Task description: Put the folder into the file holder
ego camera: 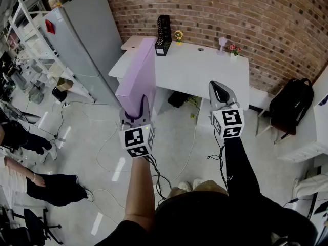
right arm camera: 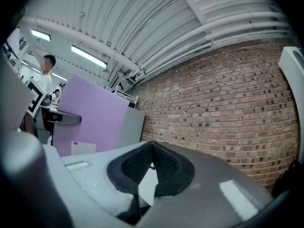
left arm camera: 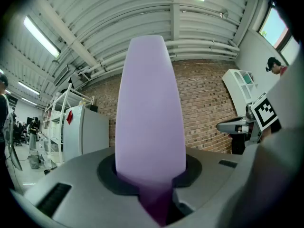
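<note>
My left gripper (ego camera: 137, 108) is shut on the lower edge of a lilac folder (ego camera: 138, 76), which stands upright above the floor just in front of the white table (ego camera: 205, 68). In the left gripper view the folder (left arm camera: 149, 108) rises straight out from between the jaws of the left gripper (left arm camera: 152, 186). A black file holder (ego camera: 163, 28) stands at the table's back left, against the brick wall. To the right, my right gripper (ego camera: 217, 88) is shut and holds nothing. In its own view the right gripper (right arm camera: 151, 152) points up at the brick wall, with the folder (right arm camera: 92, 115) at the left.
A grey cabinet (ego camera: 82, 40) stands left of the table, with shelving behind it. A small yellow object (ego camera: 178, 35) and a flower pot (ego camera: 234, 49) sit on the table. A black backpack (ego camera: 290, 106) leans at the right. Cables trail on the floor. A person's legs (ego camera: 46, 183) are at the left.
</note>
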